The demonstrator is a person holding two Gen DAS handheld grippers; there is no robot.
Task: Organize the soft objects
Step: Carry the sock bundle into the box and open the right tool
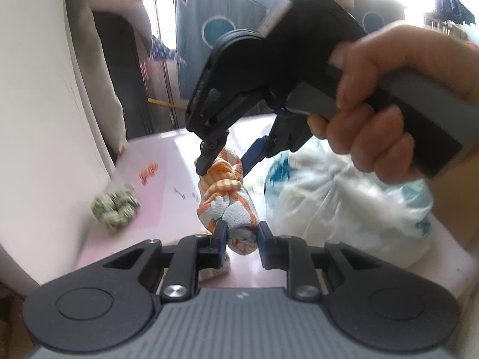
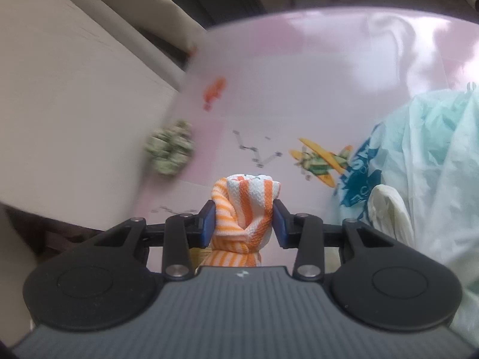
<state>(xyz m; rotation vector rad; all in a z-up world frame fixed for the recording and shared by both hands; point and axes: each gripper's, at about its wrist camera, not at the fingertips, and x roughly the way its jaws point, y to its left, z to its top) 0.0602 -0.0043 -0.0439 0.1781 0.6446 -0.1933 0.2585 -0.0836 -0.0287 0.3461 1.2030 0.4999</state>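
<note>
Two tools clamped on striped cloth, green bundle left, plastic bag right.

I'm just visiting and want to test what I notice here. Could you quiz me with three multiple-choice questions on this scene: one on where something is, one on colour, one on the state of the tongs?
1. Where is the green crumpled bundle lying?
A. on the pink table, near the wall
B. inside the plastic bag
C. between the left tongs

2. What colours is the rolled cloth?
A. blue and yellow
B. orange and white
C. all green

3. How is the cloth held?
A. by neither tongs
B. by the left tongs only
C. by both tongs, one at each end

Answers:
1. A: it sits on the pink table left of the cloth, apart from the plastic bag.
2. B: orange and white stripes show in both views.
3. C: the left tongs pinch one end, the right tongs the other.
</note>
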